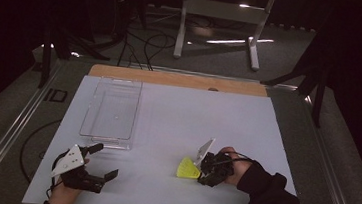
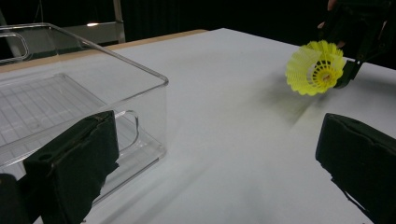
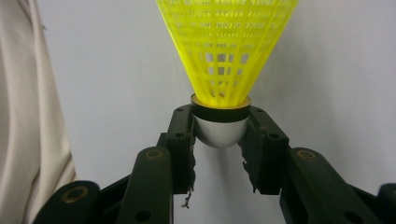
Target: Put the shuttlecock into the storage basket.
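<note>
1. Nearest to me, at the table's front left corner, my left gripper (image 1: 97,160) rests low over the white tabletop (image 1: 167,121) with its two black jaws spread wide and nothing between them. In the left gripper view I see bare tabletop in the gap between its foam-faced pads (image 2: 79,158).
2. At the front right, my right gripper (image 1: 201,170) is clenched on the yellow plastic-mesh shuttlecock (image 1: 187,168). A dark-sleeved forearm (image 1: 270,196) leads back from it to the table's near edge.
3. The right gripper view gives the grip closely: the two pads (image 3: 182,140) press on either side of the shuttlecock's rounded white cork base (image 3: 219,130), just under its dark band, and the yellow skirt flares away from the jaws.
4. The shuttlecock sits on the right half of the table, near the front, skirt pointing toward the table's middle. In the left gripper view it appears lifted slightly off the surface, its open skirt facing that camera; I cannot tell for sure whether it touches the table.
5. Farther back on the left stands a clear rectangular plastic bin (image 1: 113,108), empty, with a ribbed floor and a handle cut in its near wall. It is well apart from the shuttlecock.
6. Beyond the white surface, a strip of bare wooden table edge (image 1: 176,79) runs along the far side.
</note>
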